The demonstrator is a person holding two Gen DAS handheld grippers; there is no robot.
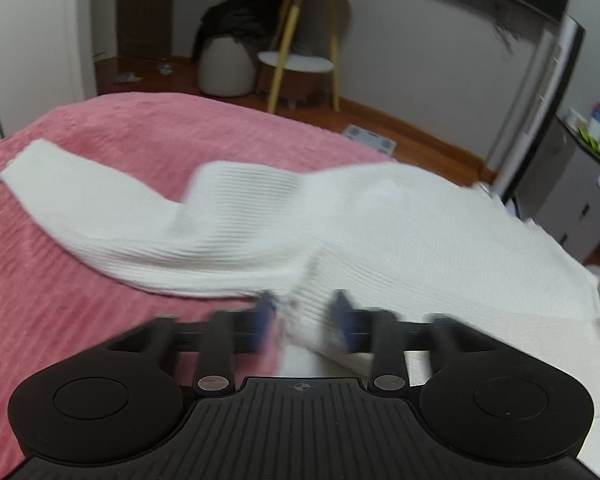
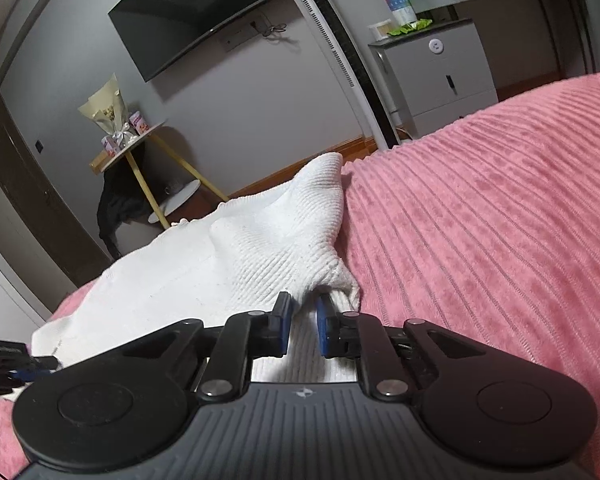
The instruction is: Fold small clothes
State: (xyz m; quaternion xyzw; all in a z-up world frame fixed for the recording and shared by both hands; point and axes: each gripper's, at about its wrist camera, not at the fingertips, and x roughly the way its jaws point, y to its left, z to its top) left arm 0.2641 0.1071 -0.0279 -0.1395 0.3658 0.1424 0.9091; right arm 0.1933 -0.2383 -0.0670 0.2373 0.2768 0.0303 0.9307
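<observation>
I'm working a white sweater [image 1: 380, 216] lying on the pink bedspread [image 1: 60, 280]; my left gripper [image 1: 304, 312] is pinching ribbed fabric near the sleeve [image 1: 100, 208], view blurred; my right gripper [image 2: 303, 320] is clamping a lifted corner [image 2: 324, 276]; judging this as the start of a fold; next I'm needing to carry both held edges across evenly, keeping tension

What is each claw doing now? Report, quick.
Left claw: closed on the white knit garment.
Right claw: closed on the same garment's edge.
</observation>
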